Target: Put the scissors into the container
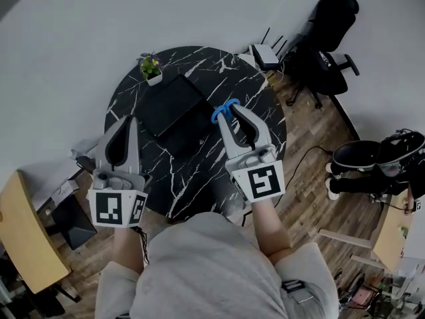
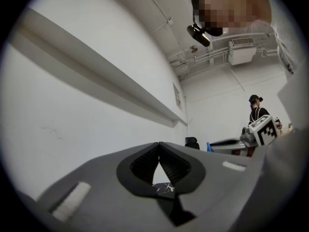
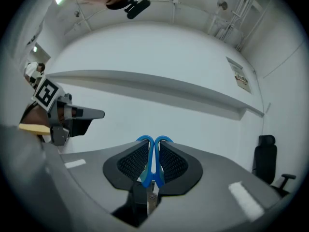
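Observation:
My right gripper (image 1: pixel 229 111) is shut on the scissors (image 1: pixel 224 109), whose blue handle loops stick out past the jaw tips. In the right gripper view the blue scissors (image 3: pixel 153 161) sit pinched between the two ribbed pads, blades toward the camera. This gripper is held up above the round black marble table (image 1: pixel 249 88), just right of the black container (image 1: pixel 174 109) that lies on it. My left gripper (image 1: pixel 128 123) is shut with nothing in it, raised at the table's left edge. In the left gripper view its jaws (image 2: pixel 159 146) meet at the tips.
A small potted plant (image 1: pixel 151 66) stands at the table's far edge. A white device with antennas (image 1: pixel 265 55) sits at the far right rim. A black office chair (image 1: pixel 329 38) stands beyond the table. A wooden desk (image 1: pixel 20 244) is at my left. Another person (image 2: pixel 256 111) stands across the room.

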The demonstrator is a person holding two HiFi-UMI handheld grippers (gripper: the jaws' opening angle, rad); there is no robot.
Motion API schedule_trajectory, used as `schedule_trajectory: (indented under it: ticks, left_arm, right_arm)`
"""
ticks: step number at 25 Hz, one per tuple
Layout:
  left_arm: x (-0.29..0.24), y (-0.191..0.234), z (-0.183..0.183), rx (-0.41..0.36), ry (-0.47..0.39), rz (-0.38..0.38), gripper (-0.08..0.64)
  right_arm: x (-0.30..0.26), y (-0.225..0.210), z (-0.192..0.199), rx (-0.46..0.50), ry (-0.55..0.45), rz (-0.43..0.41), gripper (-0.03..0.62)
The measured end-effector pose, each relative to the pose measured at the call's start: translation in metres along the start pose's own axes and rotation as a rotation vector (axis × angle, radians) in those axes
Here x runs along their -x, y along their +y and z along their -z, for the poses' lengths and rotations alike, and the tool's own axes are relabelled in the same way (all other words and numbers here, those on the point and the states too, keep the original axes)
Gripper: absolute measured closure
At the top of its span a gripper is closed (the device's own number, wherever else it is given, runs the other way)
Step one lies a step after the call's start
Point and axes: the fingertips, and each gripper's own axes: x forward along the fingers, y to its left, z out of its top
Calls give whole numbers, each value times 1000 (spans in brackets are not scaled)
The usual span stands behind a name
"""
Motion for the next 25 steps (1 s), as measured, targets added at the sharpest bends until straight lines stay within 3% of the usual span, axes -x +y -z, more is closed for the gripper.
schedule_trajectory:
  ticks: [6,10,16,25]
  left_arm:
    - [4,17,17,-1,50,-67,502]
    - [5,25,26,0,76,-94,502]
    - [11,30,39,7,112,-128,502]
    - [25,40,53,18,149,-183,502]
  right_arm:
    - [-26,34,49,223,131,-217,518]
    - [-38,60,83,354,138,-374,518]
    - [-39,90,134,590,228,-608,520]
    - [-38,126,202,828,302,-890,520]
